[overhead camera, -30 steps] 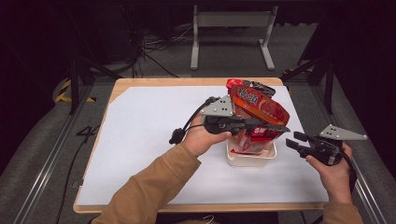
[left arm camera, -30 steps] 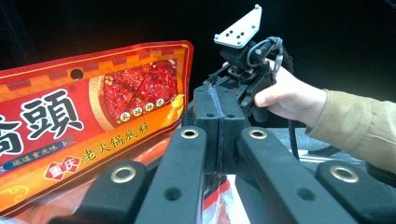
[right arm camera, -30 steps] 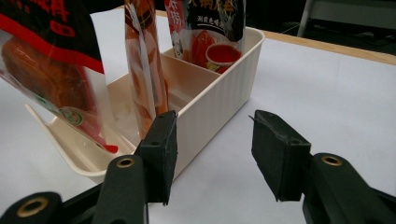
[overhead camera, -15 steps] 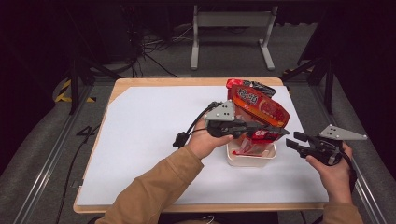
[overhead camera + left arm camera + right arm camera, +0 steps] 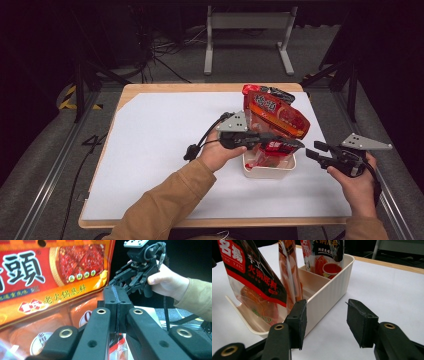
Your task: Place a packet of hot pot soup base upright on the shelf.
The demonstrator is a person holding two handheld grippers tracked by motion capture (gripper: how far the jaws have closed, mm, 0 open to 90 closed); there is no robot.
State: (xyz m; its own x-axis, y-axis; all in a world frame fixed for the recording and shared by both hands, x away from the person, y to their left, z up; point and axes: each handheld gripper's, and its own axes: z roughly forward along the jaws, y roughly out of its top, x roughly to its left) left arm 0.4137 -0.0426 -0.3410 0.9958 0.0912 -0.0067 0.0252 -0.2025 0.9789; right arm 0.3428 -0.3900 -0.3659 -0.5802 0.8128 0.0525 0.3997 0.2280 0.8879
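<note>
Over the cream bin (image 5: 268,171), the left tool (image 5: 292,144) is clamped on a thin red sauce pouch (image 5: 272,115): light, floppy, slick film, best pinched at its sealed edge. Right tool (image 5: 314,150) waits open beside the bin.

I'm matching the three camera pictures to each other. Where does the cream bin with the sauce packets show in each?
High view: cream bin lower right of centre, under the left tool.
Left gripper view: I cannot make it out behind the jaws.
Right gripper view: left and centre, beyond the jaws.
Shared landmark: red sauce packets.
</note>
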